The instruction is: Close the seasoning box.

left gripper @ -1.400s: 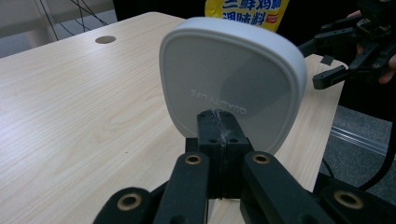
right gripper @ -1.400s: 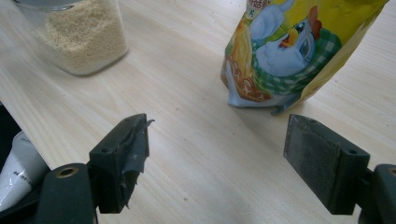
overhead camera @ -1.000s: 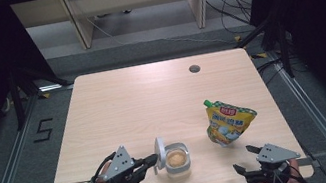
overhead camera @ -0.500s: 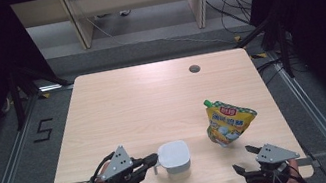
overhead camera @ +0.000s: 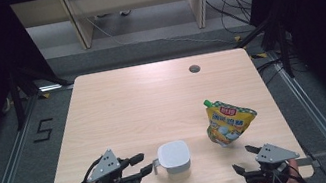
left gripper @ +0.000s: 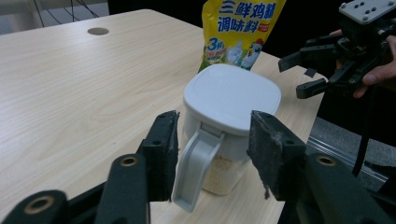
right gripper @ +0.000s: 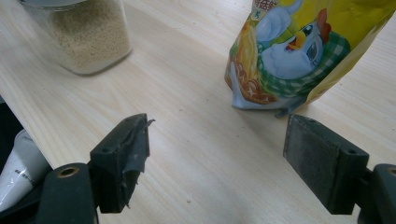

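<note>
**Lid down, left jaws parted at the jar's tab**

The left hand-held gripper (overhead camera: 144,164) sits at the near left edge of the table (overhead camera: 142,100), pointing to the right at the seasoning jar (overhead camera: 174,157). Its jaws have just been opening, and in the left gripper view they stand apart on either side of the jar's grey lid tab (left gripper: 195,163), the pads (left gripper: 161,149) clear of it, so nothing is gripped. The white lid (left gripper: 232,97) lies flat and shut on the jar, which stands upright with pale granules showing through its clear wall.

The jar lies straight ahead of the left hand-held gripper, just beyond its tips, with the tab jutting back toward it. That makes the left hand plainly the nearer one; any further work on the jar would be a short move along the gripper's own line.

The right hand-held gripper (overhead camera: 244,158) rests at the near right edge, jaws wide and empty. The yellow seasoning pouch (overhead camera: 228,121) stands just beyond it, well apart from the jar.
</note>
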`<act>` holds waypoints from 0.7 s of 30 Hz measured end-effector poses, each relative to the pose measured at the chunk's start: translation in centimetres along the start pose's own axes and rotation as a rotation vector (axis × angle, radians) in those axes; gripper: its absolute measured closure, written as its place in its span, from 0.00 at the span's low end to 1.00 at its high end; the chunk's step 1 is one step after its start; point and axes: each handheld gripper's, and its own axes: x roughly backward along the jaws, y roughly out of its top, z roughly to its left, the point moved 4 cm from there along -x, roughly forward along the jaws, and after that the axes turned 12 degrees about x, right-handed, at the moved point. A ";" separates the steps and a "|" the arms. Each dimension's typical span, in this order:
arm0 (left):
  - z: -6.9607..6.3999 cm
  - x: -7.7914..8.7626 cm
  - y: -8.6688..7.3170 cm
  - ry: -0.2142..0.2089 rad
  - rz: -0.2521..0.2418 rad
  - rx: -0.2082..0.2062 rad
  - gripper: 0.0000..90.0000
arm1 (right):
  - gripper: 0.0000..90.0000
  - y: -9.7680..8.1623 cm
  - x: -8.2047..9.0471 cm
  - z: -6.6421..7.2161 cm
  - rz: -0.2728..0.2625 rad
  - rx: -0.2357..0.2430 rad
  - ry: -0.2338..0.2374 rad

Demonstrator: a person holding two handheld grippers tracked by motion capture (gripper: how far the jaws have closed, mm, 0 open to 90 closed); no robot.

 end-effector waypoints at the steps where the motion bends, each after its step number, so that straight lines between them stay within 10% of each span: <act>1: 0.2 0.1 -0.1 0.003 0.006 -0.007 0.54 | 0.26 0.0 0.0 0.1 0.006 -0.012 0.000; 21: 1.9 1.4 -3.2 0.062 0.056 0.018 0.43 | 0.26 0.0 0.0 0.2 0.005 -0.018 -0.003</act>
